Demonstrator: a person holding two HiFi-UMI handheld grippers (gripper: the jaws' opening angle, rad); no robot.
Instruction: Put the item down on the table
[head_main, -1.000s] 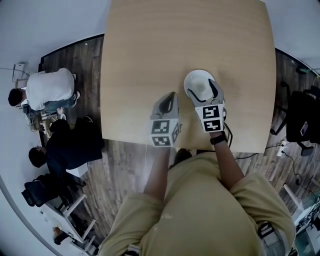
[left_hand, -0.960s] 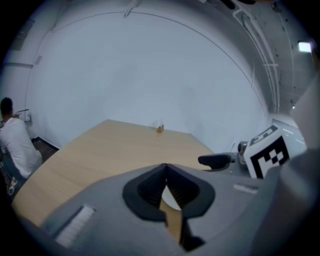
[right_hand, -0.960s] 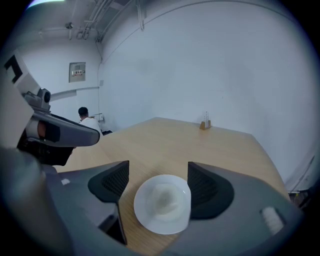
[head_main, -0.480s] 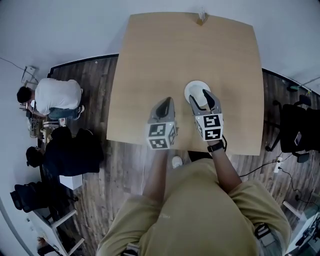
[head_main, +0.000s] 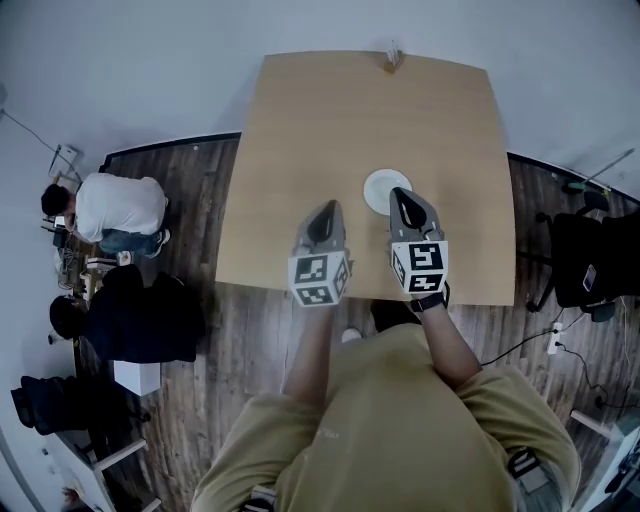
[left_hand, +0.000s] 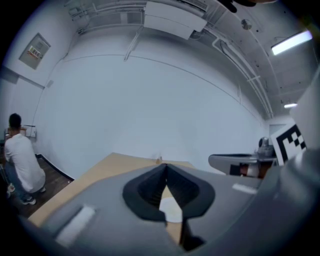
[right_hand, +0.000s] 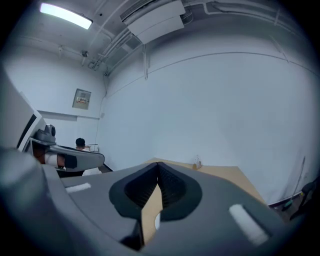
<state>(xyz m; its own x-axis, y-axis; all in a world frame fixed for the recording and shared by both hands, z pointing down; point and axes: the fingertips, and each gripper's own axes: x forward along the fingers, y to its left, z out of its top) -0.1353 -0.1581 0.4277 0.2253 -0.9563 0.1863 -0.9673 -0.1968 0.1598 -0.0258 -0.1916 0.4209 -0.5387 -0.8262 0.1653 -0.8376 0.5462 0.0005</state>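
Observation:
A round white plate (head_main: 381, 190) lies flat on the wooden table (head_main: 300, 150), right of its middle. My right gripper (head_main: 398, 193) hovers at the plate's near right rim, its jaws shut with nothing between them. In the right gripper view the jaws (right_hand: 158, 166) meet at the tips, and a sliver of the plate (right_hand: 157, 220) shows below them. My left gripper (head_main: 327, 206) hangs beside it to the left, shut and empty. The left gripper view has the tips (left_hand: 165, 166) together, with the plate (left_hand: 173, 208) seen beneath them.
A small upright object (head_main: 390, 58) stands at the table's far edge. Two people (head_main: 115, 205) are on the dark wood floor to the left. A black chair (head_main: 585, 262) stands to the right. A white wall lies beyond the table.
The right gripper's jaws stood apart at the plate; now they are shut and drawn back to its near rim. The plate stays on the table. The view has pulled higher.

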